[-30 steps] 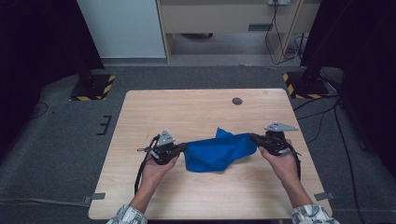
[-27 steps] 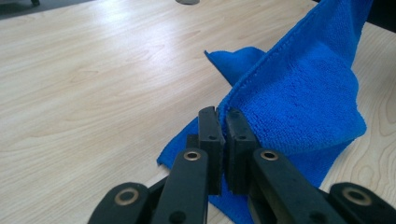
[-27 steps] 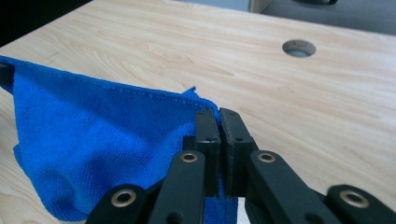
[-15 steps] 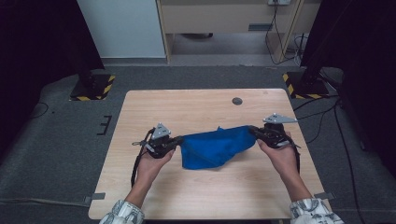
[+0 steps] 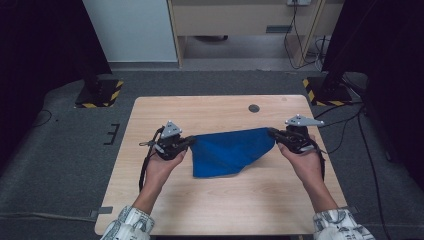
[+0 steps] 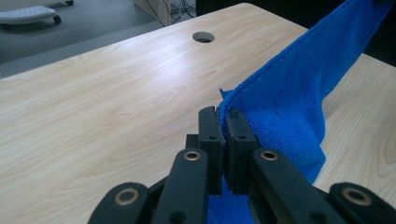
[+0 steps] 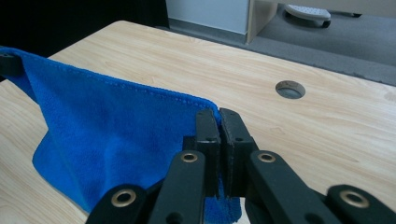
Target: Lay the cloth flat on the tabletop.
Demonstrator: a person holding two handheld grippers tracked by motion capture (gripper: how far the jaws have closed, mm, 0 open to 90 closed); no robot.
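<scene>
Blue cloth [image 5: 227, 152] hangs stretched between both grippers, just nearer the person than the cable hole [image 5: 254, 108] in the surface [image 5: 220, 210]; its top edge is taut, its lower part sags to a point resting on the wood. Left gripper [image 5: 189, 142]: jaws clamped on one top corner. Right gripper [image 5: 271, 132]: jaws clamped on the other. Gripper views resolve what the high view does not: fuzzy pile and a stitched hem [image 7: 154, 93] along the cloth's edge. High view adds both hands, patterned sleeves and trailing cables.
</scene>
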